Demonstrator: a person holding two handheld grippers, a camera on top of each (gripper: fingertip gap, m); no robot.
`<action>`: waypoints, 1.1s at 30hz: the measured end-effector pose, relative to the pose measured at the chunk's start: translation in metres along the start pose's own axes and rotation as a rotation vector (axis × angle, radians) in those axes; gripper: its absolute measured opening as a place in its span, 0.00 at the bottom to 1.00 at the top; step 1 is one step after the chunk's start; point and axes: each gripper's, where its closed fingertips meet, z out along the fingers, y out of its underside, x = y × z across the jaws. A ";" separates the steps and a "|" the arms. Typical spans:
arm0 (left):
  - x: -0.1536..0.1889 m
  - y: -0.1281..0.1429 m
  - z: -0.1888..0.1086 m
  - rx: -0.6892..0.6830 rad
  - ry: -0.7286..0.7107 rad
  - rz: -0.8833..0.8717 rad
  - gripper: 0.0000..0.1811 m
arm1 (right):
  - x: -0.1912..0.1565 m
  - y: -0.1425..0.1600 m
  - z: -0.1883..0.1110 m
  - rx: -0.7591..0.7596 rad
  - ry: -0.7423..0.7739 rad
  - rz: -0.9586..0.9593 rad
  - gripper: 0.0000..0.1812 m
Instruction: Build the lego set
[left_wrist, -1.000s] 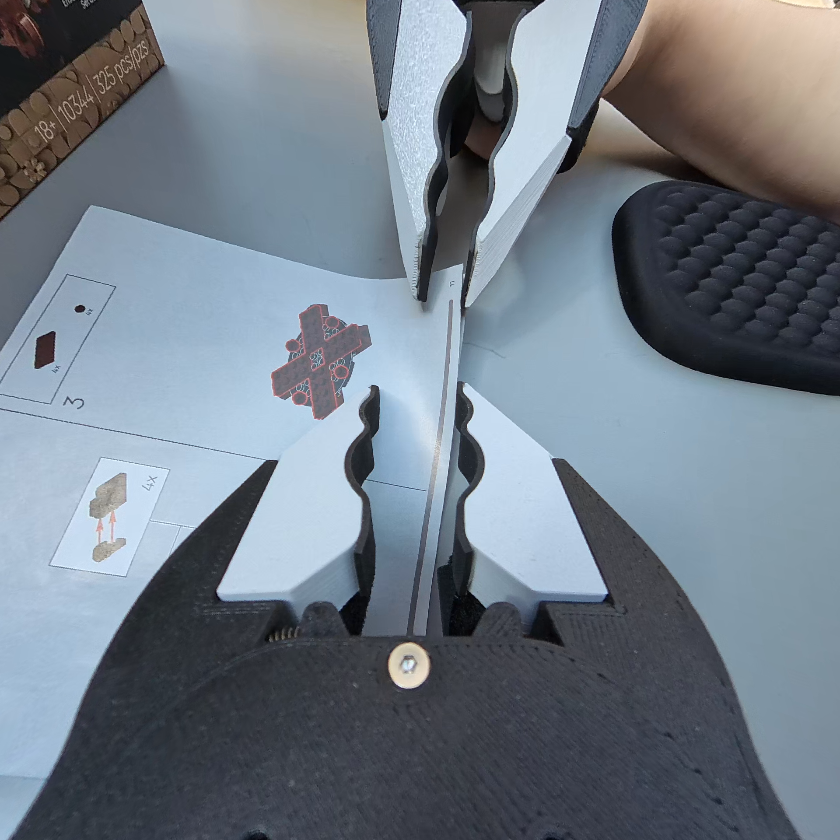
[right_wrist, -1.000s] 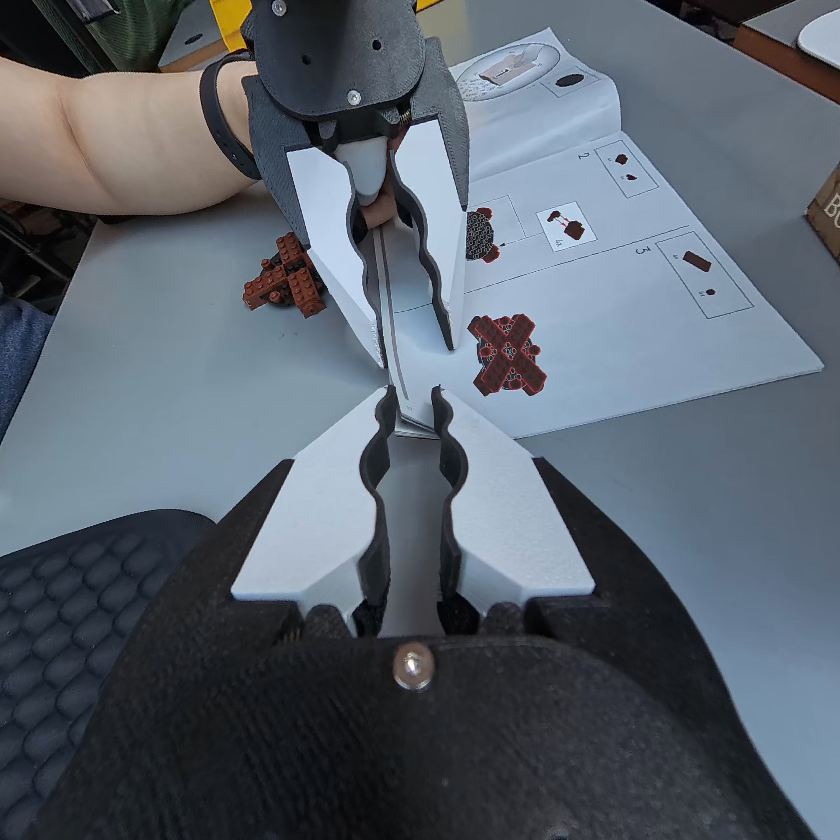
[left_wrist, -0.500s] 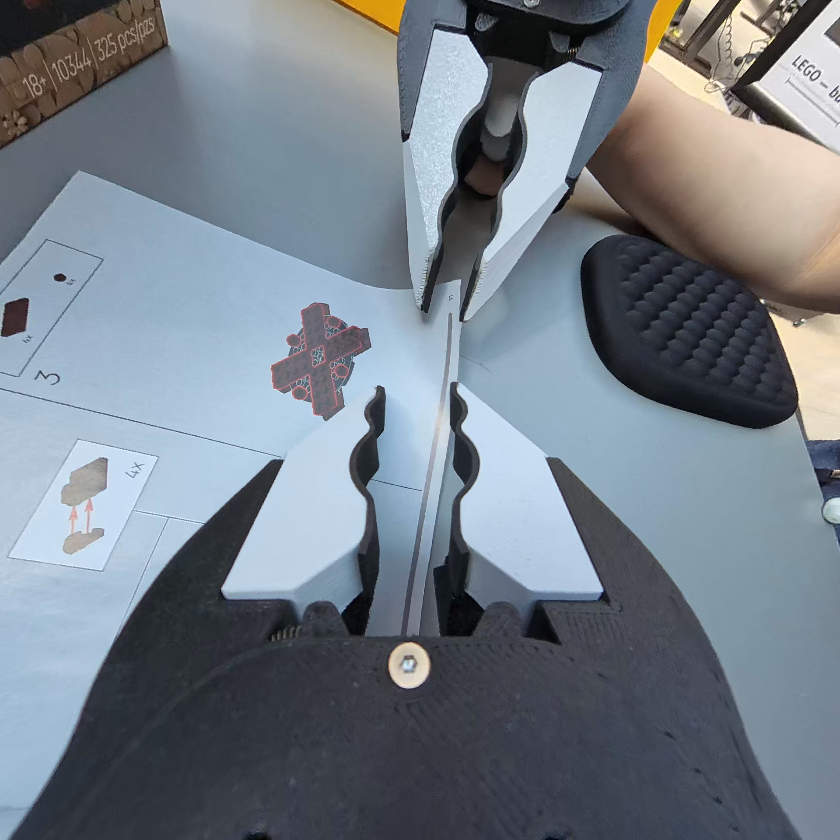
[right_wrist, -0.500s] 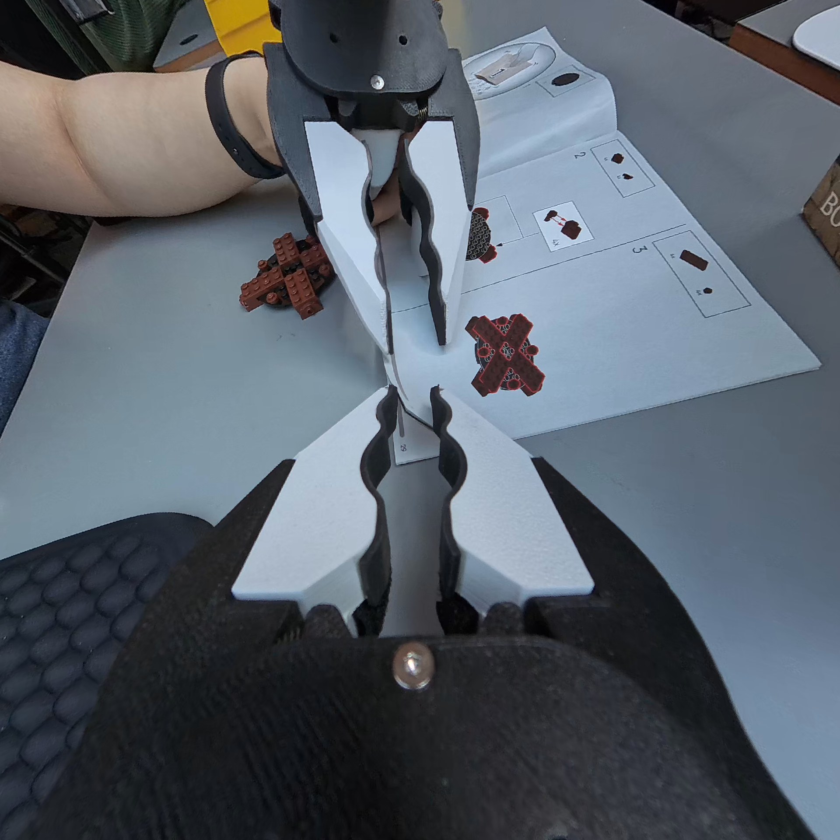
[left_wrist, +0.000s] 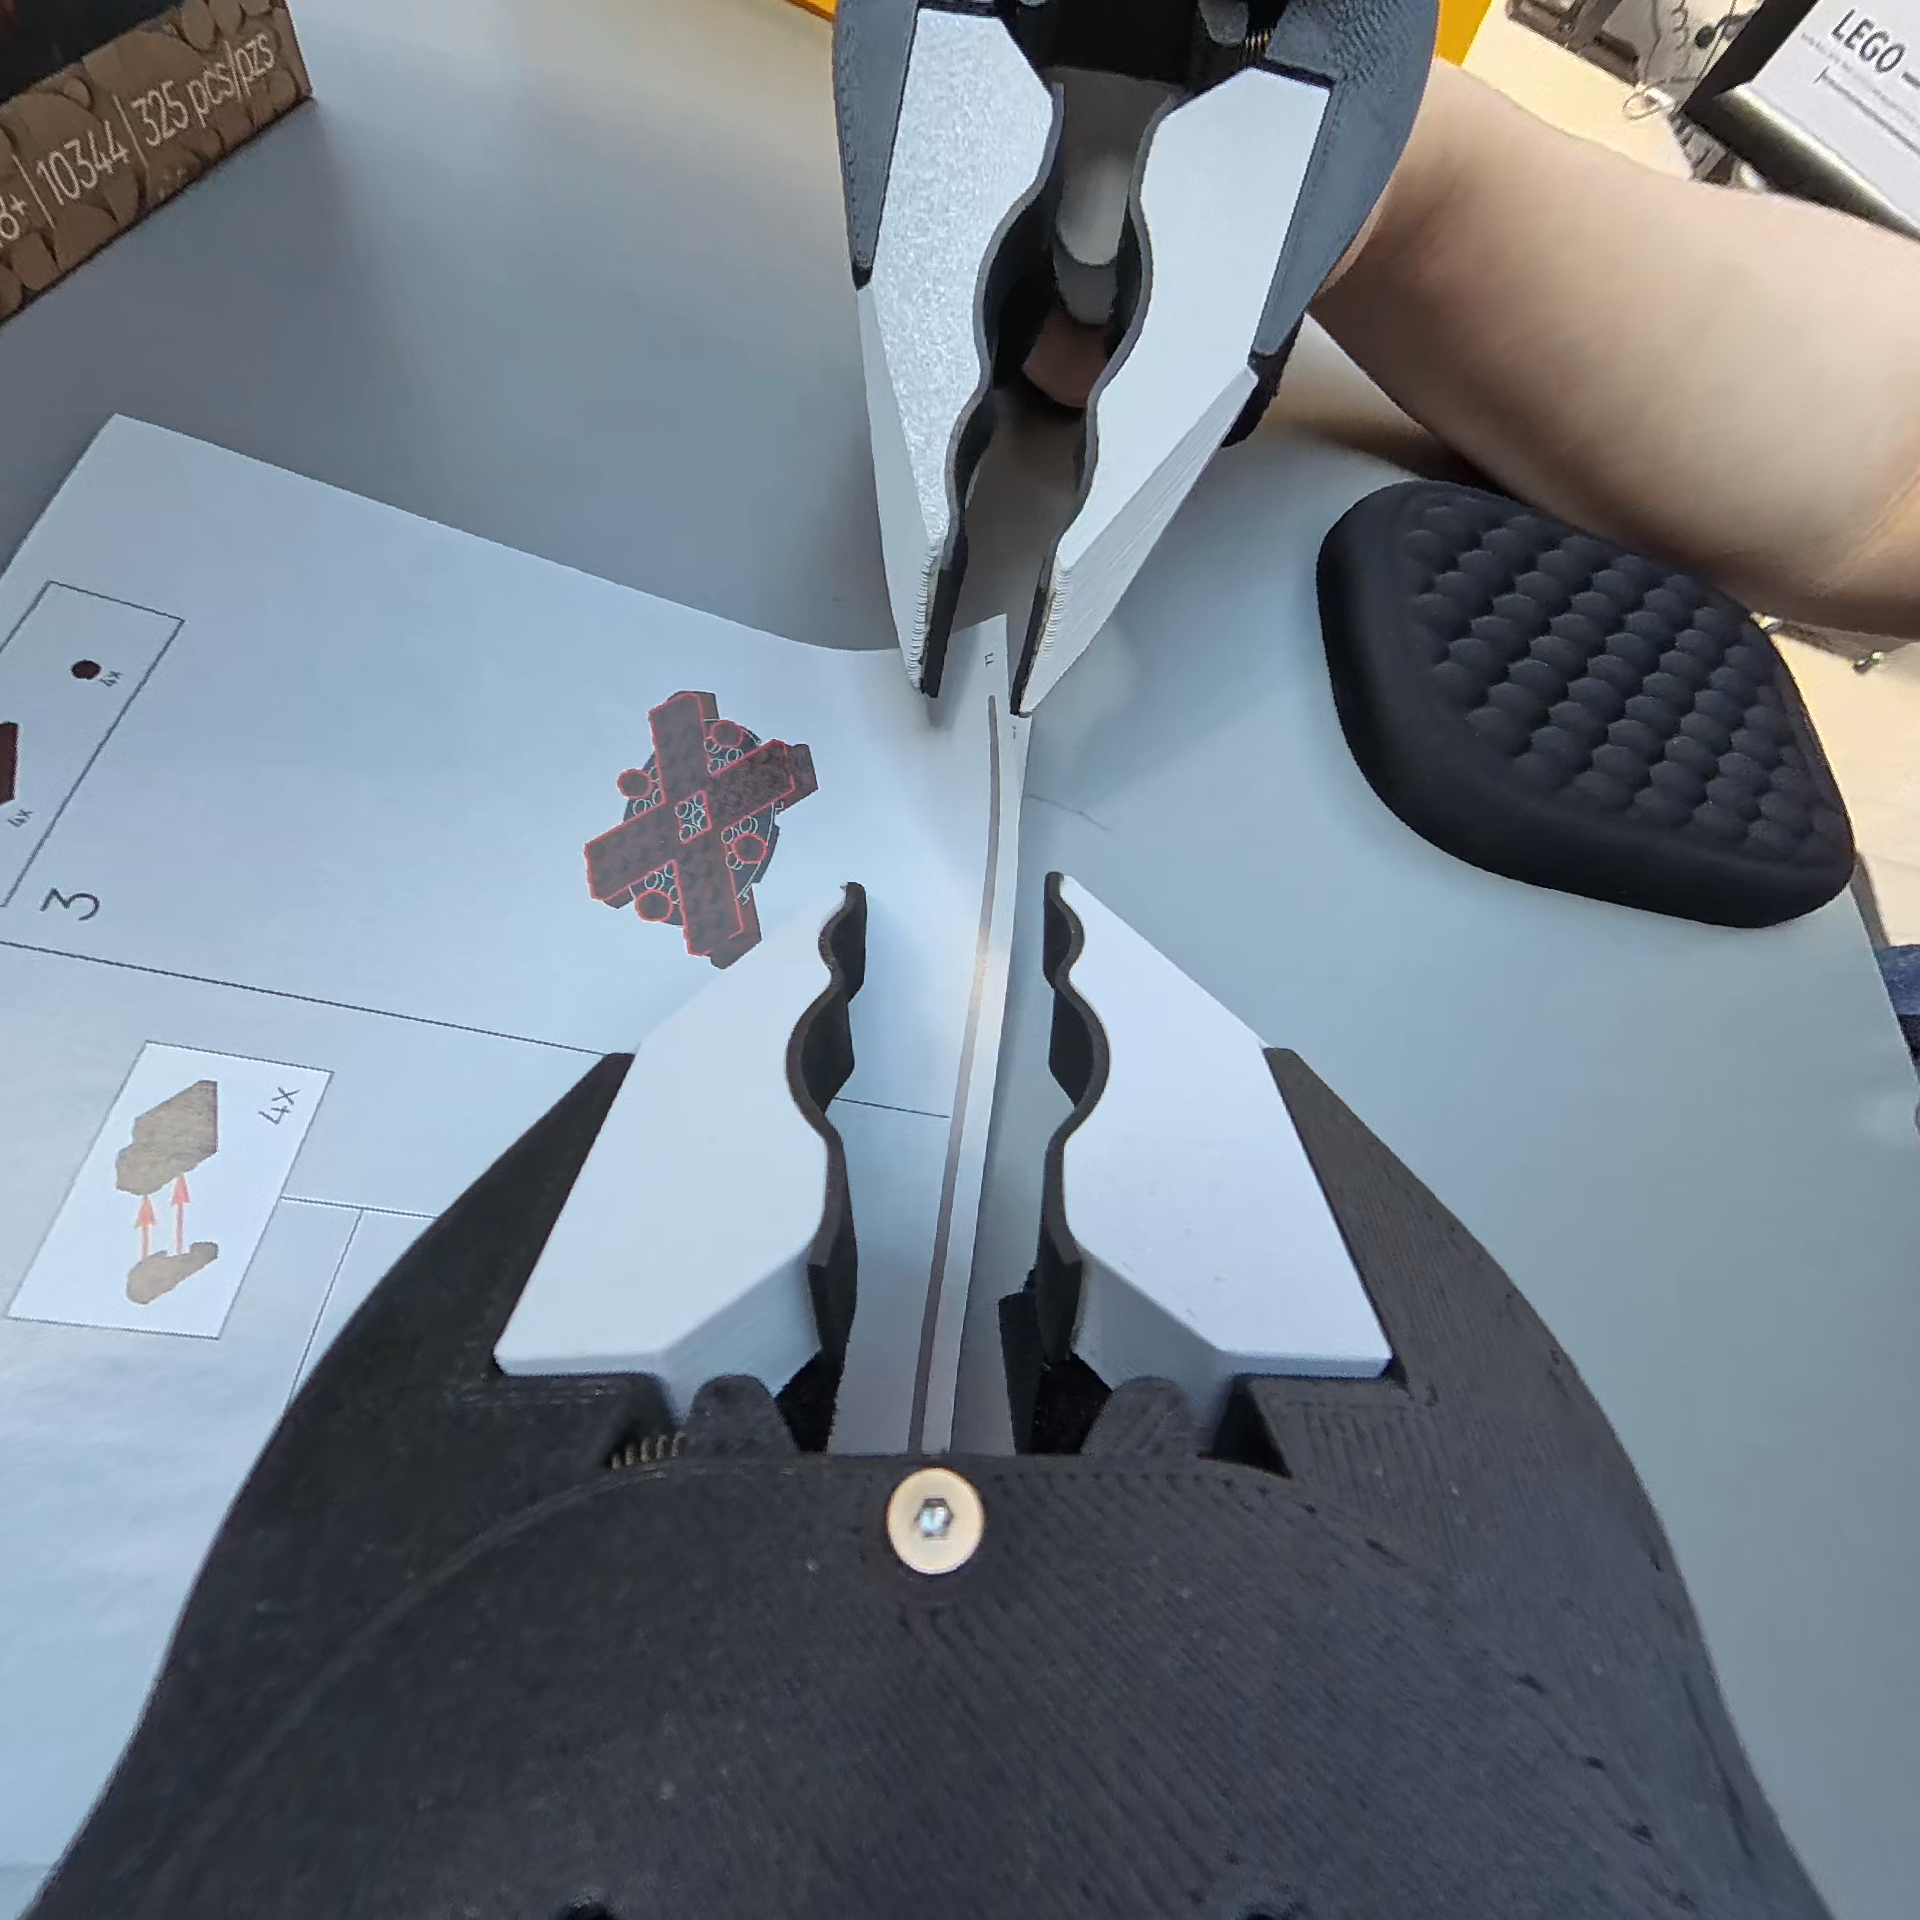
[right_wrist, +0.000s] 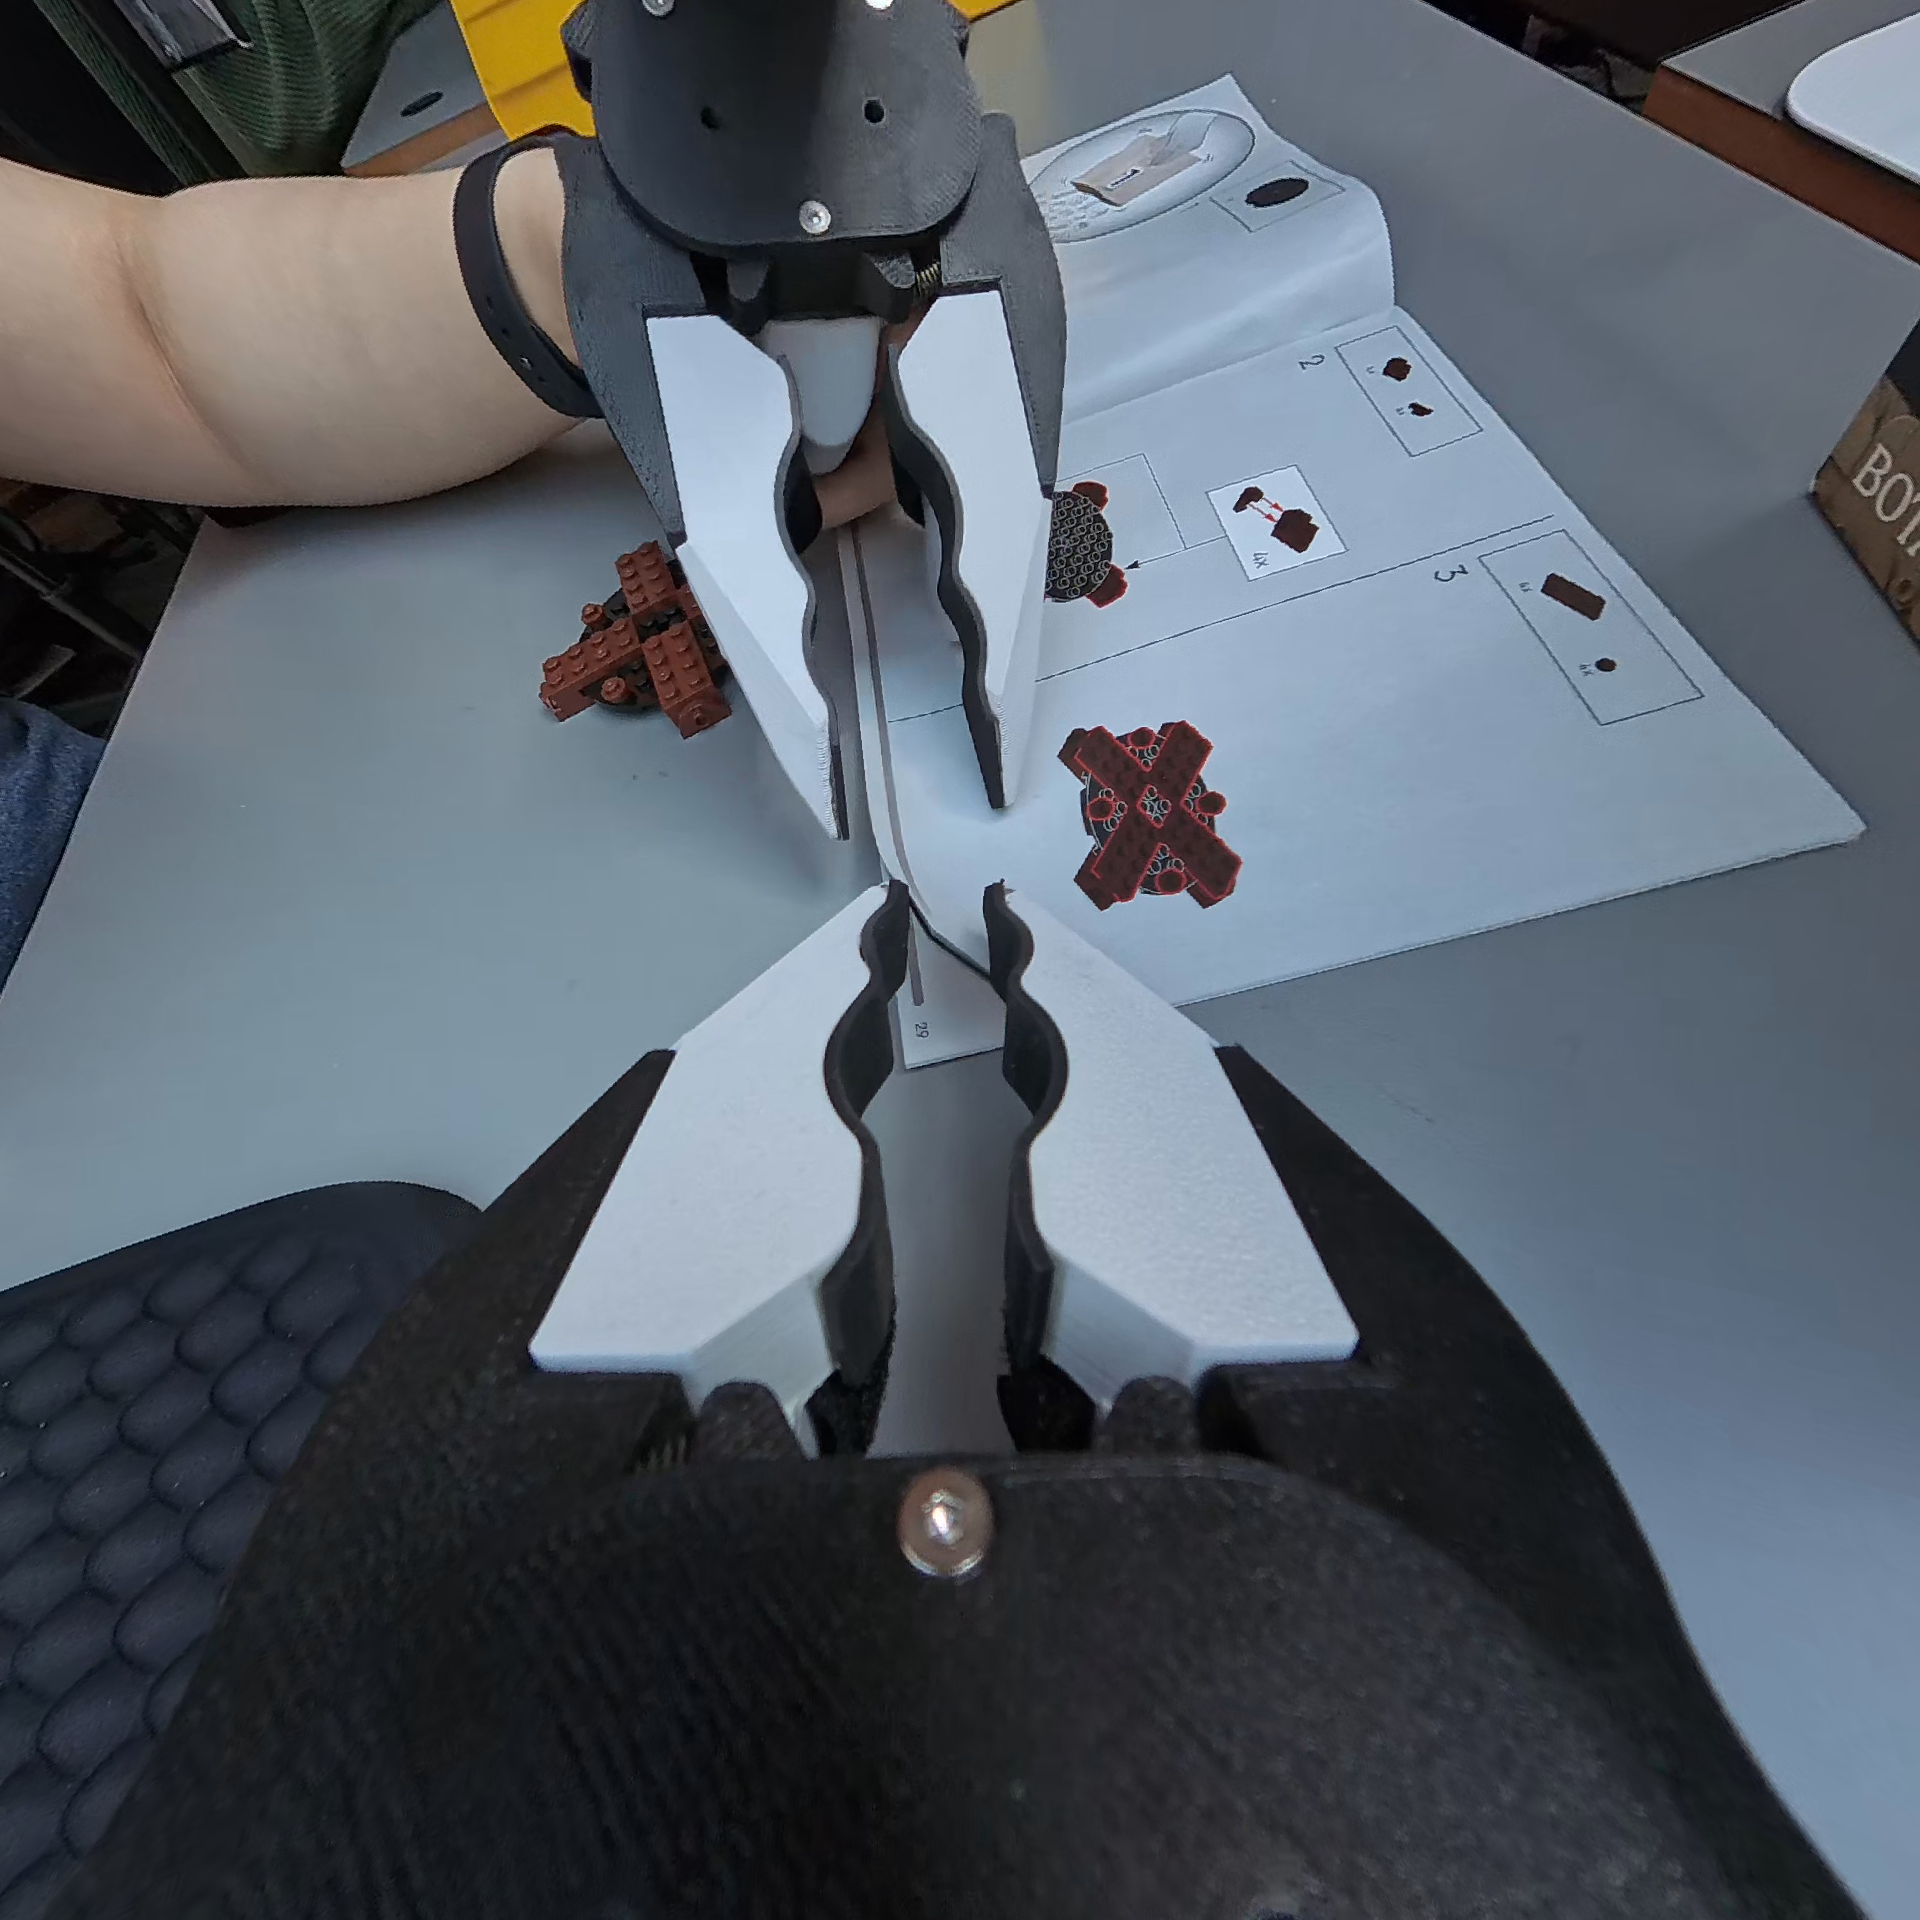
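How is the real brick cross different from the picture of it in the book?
The real brick cross sits on the grey table, studs raised; the picture cross is flat print on the instruction booklet. The picture cross has red outlines; the real brick cross has none. Both are brown X shapes on dark round bases.

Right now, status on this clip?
Both claws open, left claw and right claw astride the lifted booklet page. Brown lego cross untouched on table. Nothing in the way.
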 end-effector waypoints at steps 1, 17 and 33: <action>-0.001 0.000 0.001 -0.007 -0.025 0.023 0.18 | 0.000 0.000 0.000 0.001 0.002 0.001 0.08; -0.009 -0.005 0.009 -0.011 -0.106 0.079 0.15 | 0.002 0.001 0.000 -0.007 0.014 0.007 0.07; -0.008 -0.007 0.008 0.007 -0.065 0.025 0.14 | 0.016 -0.006 -0.029 0.053 0.081 0.049 0.09</action>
